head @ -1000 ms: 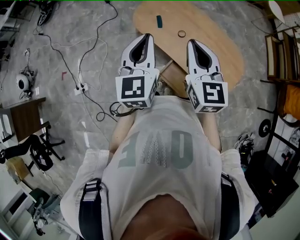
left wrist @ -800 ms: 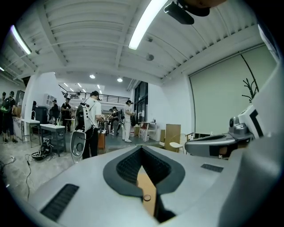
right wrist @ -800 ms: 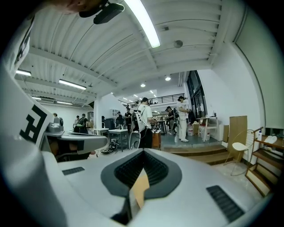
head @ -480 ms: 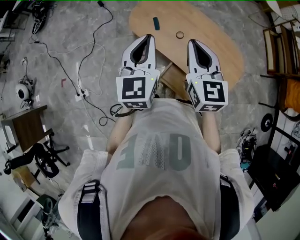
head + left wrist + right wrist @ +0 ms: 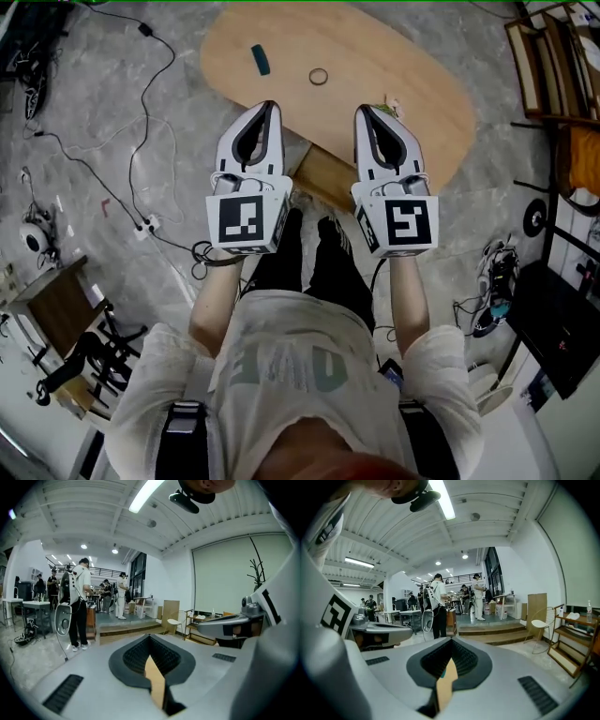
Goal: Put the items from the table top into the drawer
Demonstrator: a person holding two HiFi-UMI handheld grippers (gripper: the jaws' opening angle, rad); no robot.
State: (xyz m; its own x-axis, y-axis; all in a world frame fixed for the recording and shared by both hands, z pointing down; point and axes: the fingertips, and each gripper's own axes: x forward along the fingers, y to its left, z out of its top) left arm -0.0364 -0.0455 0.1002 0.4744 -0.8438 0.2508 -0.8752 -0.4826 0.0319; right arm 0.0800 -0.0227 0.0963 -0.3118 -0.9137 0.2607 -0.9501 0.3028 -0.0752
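Table (image 5: 422,84): one teal bar (image 5: 260,59), one ring (image 5: 319,76) | left gripper (image 5: 268,106) clenched, empty | right gripper (image 5: 362,111) clenched, empty

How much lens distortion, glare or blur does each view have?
Head view: mild fisheye bending, sharp, oval wooden table evenly lit. Left gripper view: strong fisheye, black corners, long ceiling strip light blown out. Right gripper view: same distortion, corners and glare.

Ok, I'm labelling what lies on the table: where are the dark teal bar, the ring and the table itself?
dark teal bar (image 5: 260,59), head view, its middle.
ring (image 5: 311,77), head view, left side of its band.
table (image 5: 422,84), head view, bare top right of the ring.
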